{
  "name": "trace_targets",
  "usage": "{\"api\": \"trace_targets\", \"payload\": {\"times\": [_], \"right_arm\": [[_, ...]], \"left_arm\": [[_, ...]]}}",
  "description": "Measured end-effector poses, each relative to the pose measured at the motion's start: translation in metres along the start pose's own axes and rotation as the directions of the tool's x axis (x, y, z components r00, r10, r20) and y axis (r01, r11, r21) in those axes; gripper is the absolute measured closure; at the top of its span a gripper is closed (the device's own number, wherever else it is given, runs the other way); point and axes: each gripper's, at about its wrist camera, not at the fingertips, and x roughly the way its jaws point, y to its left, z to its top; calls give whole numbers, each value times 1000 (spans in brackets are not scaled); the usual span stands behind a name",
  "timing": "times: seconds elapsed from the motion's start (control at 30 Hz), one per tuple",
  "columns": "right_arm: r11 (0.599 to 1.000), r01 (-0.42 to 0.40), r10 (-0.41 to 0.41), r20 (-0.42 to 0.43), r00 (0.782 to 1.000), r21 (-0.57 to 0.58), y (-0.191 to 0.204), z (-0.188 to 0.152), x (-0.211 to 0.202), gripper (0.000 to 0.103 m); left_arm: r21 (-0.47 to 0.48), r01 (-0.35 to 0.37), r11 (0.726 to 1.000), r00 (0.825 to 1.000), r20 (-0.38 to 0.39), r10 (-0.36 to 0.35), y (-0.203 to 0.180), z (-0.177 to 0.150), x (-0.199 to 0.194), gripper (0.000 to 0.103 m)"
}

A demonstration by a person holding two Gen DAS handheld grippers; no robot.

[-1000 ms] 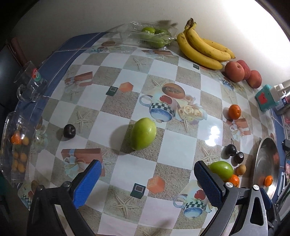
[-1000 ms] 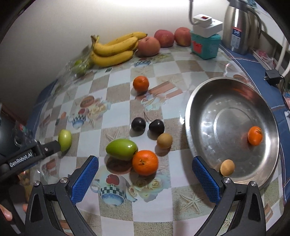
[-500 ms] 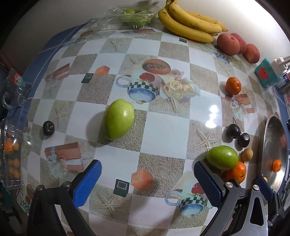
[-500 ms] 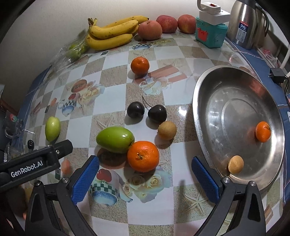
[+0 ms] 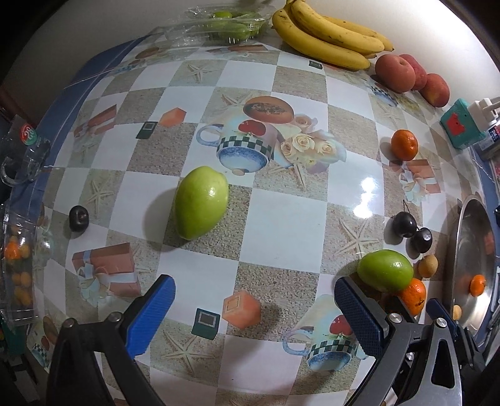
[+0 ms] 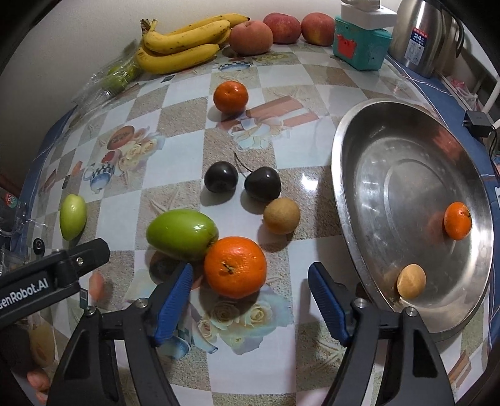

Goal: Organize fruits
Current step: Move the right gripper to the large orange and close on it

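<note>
This is a home kitchen or dining corner. The bench (image 6: 312, 93) wears a glossy oilcloth printed with checks, teacups, roses and starfish, blue at its border, and it stands against a plain pale wall. Household things line the far edge: a steel thermos jug (image 6: 422, 34) with a paper label, a teal box (image 6: 359, 47) with a white plug adapter (image 6: 362, 9) on top, and a black charger (image 6: 476, 120) with its cord. Everyday fruit lies loose on the cloth: a bunch of bananas (image 6: 181, 43), peaches (image 6: 251, 37) and a mandarin (image 6: 230, 96), beside a large steel basin (image 6: 406, 175). A clear glass mug (image 5: 22, 159) and clear plastic produce boxes (image 5: 225, 22) sit at the edges.
</note>
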Motion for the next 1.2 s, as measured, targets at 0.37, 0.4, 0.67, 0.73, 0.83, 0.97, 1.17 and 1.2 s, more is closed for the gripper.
{"api": "trace_targets", "payload": {"times": [0.37,0.4,0.67,0.73,0.83,0.97,1.17,1.2], "right_arm": [[998,-55,55,7,998,8,0,3,0,50],[998,-61,61,4,998,11,1,3,0,53],[995,-98,98,1,995,29,1,3,0,61],[994,-105,105,-1,994,40,-2,3,-1,61],[993,-107,107,3,994,49,-5,3,-3,62],[990,-126,126,14,992,64,-9,4,-9,62],[986,-140,137,38,990,94,-19,6,-22,62],[985,-136,132,44,990,105,-23,7,-25,62]], "left_arm": [[2,34,999,999,-35,-34,-10,-2,6,0],[1,37,999,999,-38,-37,-10,-1,7,0],[-8,51,999,997,-51,-51,-10,-2,12,0],[-14,58,998,997,-54,-59,-9,-2,12,0],[-24,67,997,996,-51,-69,-9,-3,12,0],[-39,90,995,995,-42,-91,-9,-2,10,0],[-36,113,993,993,-26,-114,-9,1,2,0],[-31,115,993,993,-21,-115,-10,1,1,0]]}}
